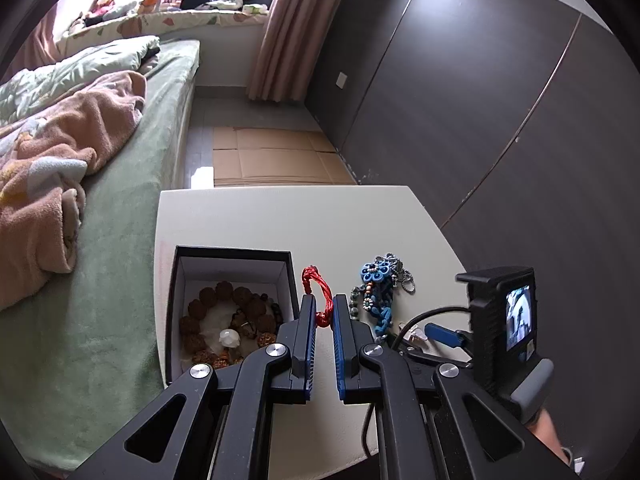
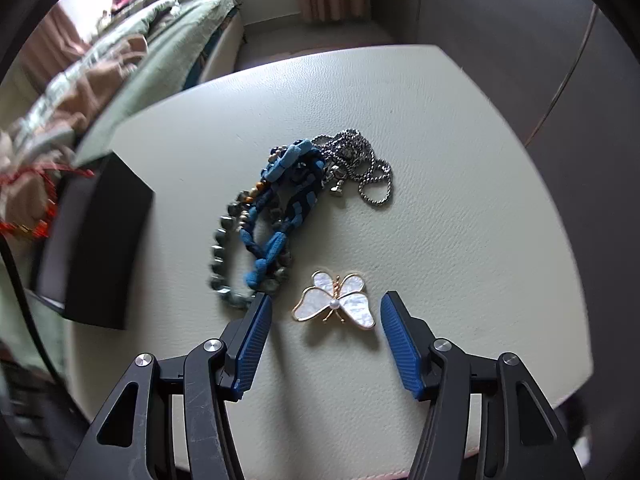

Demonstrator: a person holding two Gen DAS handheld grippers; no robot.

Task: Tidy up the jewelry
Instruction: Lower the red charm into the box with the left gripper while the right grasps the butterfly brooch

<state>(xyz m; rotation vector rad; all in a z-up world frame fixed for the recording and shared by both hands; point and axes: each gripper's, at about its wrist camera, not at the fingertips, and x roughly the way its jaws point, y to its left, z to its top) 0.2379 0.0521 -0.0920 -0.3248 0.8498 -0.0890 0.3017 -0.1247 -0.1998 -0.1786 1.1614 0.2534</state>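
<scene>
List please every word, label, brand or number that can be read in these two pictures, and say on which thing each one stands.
No text can be read in either view.
Small screen on the camera unit at the right: a picture only, no legible letters.
Black box: no print visible.
Butterfly brooch: no marking.
Wall plate: blank.

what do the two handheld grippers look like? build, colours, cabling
Both alike: left gripper and right gripper have matte black linkage arms with round silver pivot bolts and ribbed blue finger pads. The left view shows the other unit's black camera block with lit screen and black cable.
</scene>
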